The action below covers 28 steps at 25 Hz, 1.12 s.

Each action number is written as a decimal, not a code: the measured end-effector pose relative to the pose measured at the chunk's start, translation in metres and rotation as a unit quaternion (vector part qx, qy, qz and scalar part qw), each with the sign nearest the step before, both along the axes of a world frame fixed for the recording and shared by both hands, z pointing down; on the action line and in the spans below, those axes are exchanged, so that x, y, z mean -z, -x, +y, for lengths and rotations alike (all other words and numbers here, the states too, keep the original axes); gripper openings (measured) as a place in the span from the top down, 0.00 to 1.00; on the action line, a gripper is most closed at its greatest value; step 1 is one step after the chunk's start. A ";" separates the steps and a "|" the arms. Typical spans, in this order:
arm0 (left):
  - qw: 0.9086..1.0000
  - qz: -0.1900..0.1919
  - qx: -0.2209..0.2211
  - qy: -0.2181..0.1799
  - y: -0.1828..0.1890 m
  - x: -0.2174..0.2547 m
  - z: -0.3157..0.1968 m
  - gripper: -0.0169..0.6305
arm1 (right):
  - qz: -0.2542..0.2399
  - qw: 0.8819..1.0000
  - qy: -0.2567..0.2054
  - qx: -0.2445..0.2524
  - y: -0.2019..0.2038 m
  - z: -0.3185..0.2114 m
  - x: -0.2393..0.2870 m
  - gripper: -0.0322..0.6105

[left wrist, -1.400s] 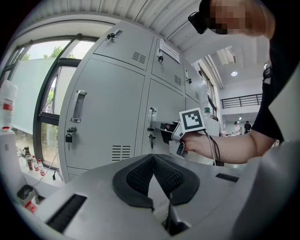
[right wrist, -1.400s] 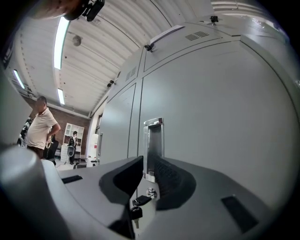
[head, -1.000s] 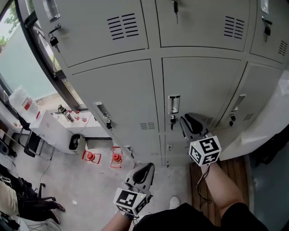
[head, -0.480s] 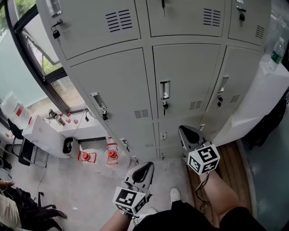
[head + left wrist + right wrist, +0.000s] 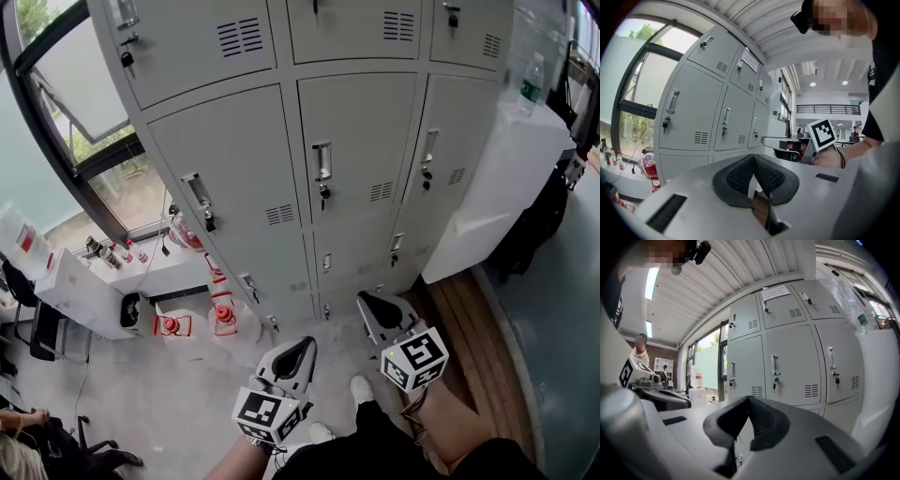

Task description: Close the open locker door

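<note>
**Both grippers shut and empty in front of a closed bank of lockers**

In the head view the grey lockers (image 5: 281, 141) fill the frame from 10 to 2 o'clock. Every locker door in sight lies flush with its neighbours. The middle locker door (image 5: 361, 141), at 12 o'clock, has an upright handle (image 5: 322, 161) with a key hanging under it. I cannot tell which door the task means.

The left gripper (image 5: 300, 349) is at 6 o'clock, low in the frame and well apart from the lockers. In its own view its dark ribbed pads (image 5: 740, 174) meet at the tip with nothing between them. The right gripper (image 5: 375, 305) sits at 5 o'clock, nearer the foot of the lockers but touching none of them. Its own view shows its jaws pressed together and empty, pointing toward the middle door (image 5: 794, 376).

A window (image 5: 75, 103) runs along the 9 to 10 o'clock side. Below it, at 8 o'clock, two red objects (image 5: 172, 325) stand on the floor beside a white cabinet (image 5: 80, 291). At 2 o'clock a bottle (image 5: 532, 80) stands on a white counter (image 5: 506, 178). A strip of wooden floor (image 5: 478, 319) lies at 4 o'clock. A white shoe (image 5: 361, 389) shows between the grippers.
</note>
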<state>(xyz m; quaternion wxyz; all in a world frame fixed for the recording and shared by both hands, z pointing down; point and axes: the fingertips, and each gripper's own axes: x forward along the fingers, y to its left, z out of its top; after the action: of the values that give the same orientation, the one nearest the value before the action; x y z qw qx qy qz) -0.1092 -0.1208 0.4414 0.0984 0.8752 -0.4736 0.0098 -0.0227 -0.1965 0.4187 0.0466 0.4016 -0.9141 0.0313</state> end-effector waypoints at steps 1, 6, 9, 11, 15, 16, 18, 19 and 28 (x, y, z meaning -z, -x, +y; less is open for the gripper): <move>1.000 0.000 -0.005 0.000 -0.001 0.000 0.006 0.95 | -0.003 1.000 0.002 -0.002 0.001 0.010 -0.001 0.87; 1.000 -0.005 -0.028 -0.006 -0.005 0.000 0.029 0.95 | -0.007 1.000 0.004 -0.011 0.001 0.051 -0.004 0.87; 0.999 -0.006 -0.037 -0.008 -0.006 0.001 0.039 0.95 | -0.006 1.000 0.005 -0.014 0.000 0.066 -0.006 0.87; 0.999 -0.006 -0.039 -0.008 -0.006 0.002 0.045 0.95 | -0.009 1.000 0.008 -0.017 -0.001 0.073 -0.006 0.87; 0.999 -0.007 -0.039 -0.011 -0.004 0.003 0.050 0.95 | -0.010 1.000 0.005 -0.016 0.000 0.081 -0.002 0.87; 0.999 -0.006 -0.038 -0.011 -0.005 0.004 0.050 0.95 | -0.010 1.000 0.004 -0.015 0.000 0.082 -0.001 0.87; 0.999 -0.005 -0.038 -0.014 -0.007 0.006 0.050 0.95 | -0.010 1.000 0.003 -0.012 -0.001 0.085 0.001 0.87; 0.999 -0.006 -0.037 -0.015 -0.008 0.007 0.050 0.95 | -0.010 1.000 0.003 -0.010 -0.001 0.086 0.001 0.87; 0.999 -0.011 -0.035 -0.013 -0.015 0.006 0.054 0.95 | -0.017 1.000 0.008 -0.004 -0.007 0.094 -0.003 0.87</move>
<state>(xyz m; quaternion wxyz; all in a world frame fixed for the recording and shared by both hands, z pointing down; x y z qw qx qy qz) -0.0938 -0.0670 0.4353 0.0811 0.8925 -0.4434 0.0163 -0.0160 -0.1023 0.4215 0.0343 0.4041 -0.9130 0.0451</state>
